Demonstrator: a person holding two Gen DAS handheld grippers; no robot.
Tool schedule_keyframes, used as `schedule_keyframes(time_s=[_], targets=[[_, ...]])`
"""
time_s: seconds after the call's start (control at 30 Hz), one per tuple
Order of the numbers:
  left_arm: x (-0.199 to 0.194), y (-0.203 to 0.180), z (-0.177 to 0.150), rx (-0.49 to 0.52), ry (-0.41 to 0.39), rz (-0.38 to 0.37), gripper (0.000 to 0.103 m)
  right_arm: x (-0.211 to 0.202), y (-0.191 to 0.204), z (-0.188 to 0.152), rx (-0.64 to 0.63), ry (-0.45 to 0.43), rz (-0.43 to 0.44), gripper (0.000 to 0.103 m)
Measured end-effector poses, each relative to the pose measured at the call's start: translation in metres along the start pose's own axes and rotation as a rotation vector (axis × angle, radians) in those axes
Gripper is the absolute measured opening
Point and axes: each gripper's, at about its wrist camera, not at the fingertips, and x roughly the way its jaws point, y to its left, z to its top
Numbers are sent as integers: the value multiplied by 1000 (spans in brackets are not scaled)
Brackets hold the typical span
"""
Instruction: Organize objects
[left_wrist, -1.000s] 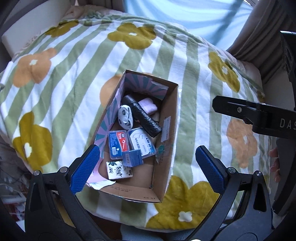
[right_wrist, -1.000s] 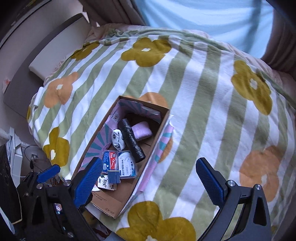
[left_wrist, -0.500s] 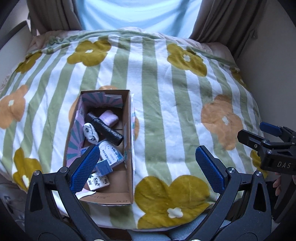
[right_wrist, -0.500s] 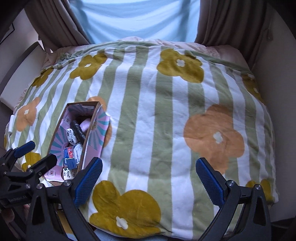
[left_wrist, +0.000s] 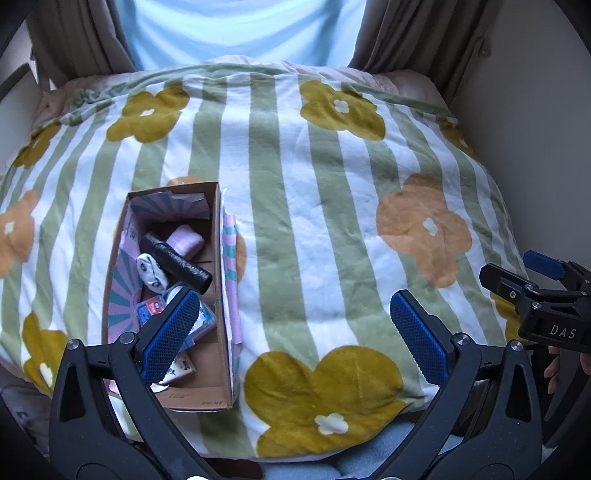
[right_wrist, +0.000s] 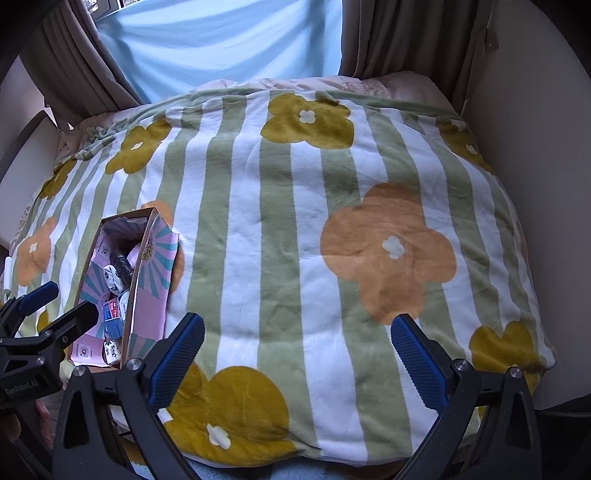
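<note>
Striped flowered blanket across both frames; cardboard box contents clearer in left view; left gripper, right gripper jaws wide apart, empty

The blanket is soft, matt plush cloth with a short nap, while the box at lower left is plain brown cardboard lined with matt printed paper. In it lies a black roll of faintly glossy, crinkled plastic. The gripper fingers carry blue rubbery pads with a rough gridded texture on matt black plastic arms, and the curtains at upper right are dull woven fabric.
</note>
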Motion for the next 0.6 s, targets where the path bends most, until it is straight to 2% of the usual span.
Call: schedule_keyframes(time_s=[0.6], targets=[[1,5,2,-30,10,10,103,0,0,0,4,-2,-2,101]])
